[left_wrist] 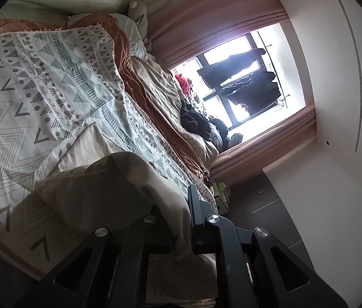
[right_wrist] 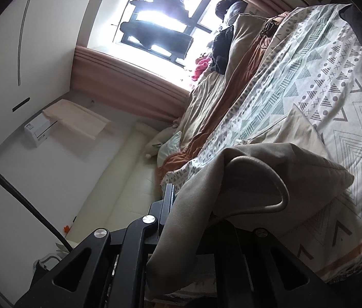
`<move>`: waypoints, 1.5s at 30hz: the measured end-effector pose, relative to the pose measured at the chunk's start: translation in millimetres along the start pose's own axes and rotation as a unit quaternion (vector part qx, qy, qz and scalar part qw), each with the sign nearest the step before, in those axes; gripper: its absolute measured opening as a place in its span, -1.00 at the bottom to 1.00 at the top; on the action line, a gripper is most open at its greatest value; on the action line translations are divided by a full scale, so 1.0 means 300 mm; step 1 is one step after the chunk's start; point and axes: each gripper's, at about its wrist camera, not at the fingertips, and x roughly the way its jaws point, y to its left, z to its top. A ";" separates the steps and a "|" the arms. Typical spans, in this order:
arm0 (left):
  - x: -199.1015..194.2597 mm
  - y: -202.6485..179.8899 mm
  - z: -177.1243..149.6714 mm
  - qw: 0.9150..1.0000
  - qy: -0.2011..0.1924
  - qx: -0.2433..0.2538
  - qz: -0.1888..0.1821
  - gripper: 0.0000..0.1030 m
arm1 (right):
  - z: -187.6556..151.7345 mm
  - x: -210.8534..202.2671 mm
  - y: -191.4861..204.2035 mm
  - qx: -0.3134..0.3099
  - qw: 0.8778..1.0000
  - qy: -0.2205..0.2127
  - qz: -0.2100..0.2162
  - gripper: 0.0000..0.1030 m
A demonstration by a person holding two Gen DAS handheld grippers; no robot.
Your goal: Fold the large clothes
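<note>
Beige woven-cotton garment (left_wrist: pixel 119 177), large and soft: pinched at two points and lifted off the white bedspread printed with grey-green triangles and chevrons (left_wrist: pixel 40 82), far end still lying on that bedspread. Gripped by the black left gripper (left_wrist: pixel 181 231), jaws nearly together with a thin bunch of beige cloth running down between them. Gripped likewise by the black right gripper (right_wrist: pixel 178 220), jaws narrow on a fold of the same cloth, which drapes over and hides the far finger. Held at two separate edges, probably to keep the fabric spread and taut so one half can be carried over the other without bunching. Raised above the bedspread, likely to free the fold from drag.

No containers in view. Beyond the bedspread, toward the bright window (left_wrist: pixel 232 77): a rumpled tan quilt (left_wrist: pixel 160 87) carrying a dark knitted heap (left_wrist: pixel 193 118).
</note>
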 end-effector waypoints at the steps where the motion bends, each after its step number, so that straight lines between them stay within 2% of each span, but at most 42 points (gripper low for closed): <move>1: 0.031 -0.005 0.018 1.000 0.001 0.002 0.002 -0.78 | 0.016 0.020 0.001 0.000 1.000 -0.002 0.000 -0.87; 10: 0.315 0.005 0.167 0.999 0.020 0.016 0.028 -0.79 | 0.138 0.234 -0.049 0.008 1.000 -0.012 -0.020 -0.87; 18: 0.556 0.123 0.236 0.997 0.048 0.007 0.063 -0.78 | 0.201 0.428 -0.112 0.028 0.998 0.003 -0.056 -0.87; 26: 0.755 0.245 0.258 0.992 0.075 0.003 0.106 -0.78 | 0.249 0.576 -0.182 0.049 0.995 0.017 -0.090 -0.86; 35: 0.915 0.367 0.244 0.984 0.104 -0.021 0.143 -0.78 | 0.244 0.649 -0.247 0.066 0.989 0.031 -0.127 -0.81; 37: 0.940 0.386 0.236 0.982 0.114 -0.033 0.146 -0.62 | 0.245 0.661 -0.246 0.063 0.986 0.037 -0.153 -0.76; 38: 0.948 0.391 0.230 0.982 0.117 -0.040 0.142 -0.34 | 0.240 0.662 -0.240 0.062 0.984 0.038 -0.165 -0.65; 39: 0.953 0.389 0.223 0.983 0.118 -0.042 0.134 0.16 | 0.242 0.666 -0.233 0.064 0.983 0.037 -0.166 -0.34; 40: 0.955 0.382 0.215 0.984 0.116 -0.041 0.131 0.43 | 0.242 0.670 -0.226 0.068 0.984 0.037 -0.160 -0.06; 41: 0.950 0.369 0.207 0.985 0.108 -0.037 0.129 0.76 | 0.239 0.668 -0.212 0.069 0.985 0.037 -0.152 0.62; 42: 0.945 0.355 0.203 0.986 0.100 -0.030 0.128 0.80 | 0.236 0.675 -0.201 0.063 0.986 0.034 -0.151 0.80; 45: 0.942 0.317 0.191 0.986 0.107 -0.018 0.124 0.80 | 0.228 0.664 -0.153 0.041 0.986 0.038 -0.160 0.80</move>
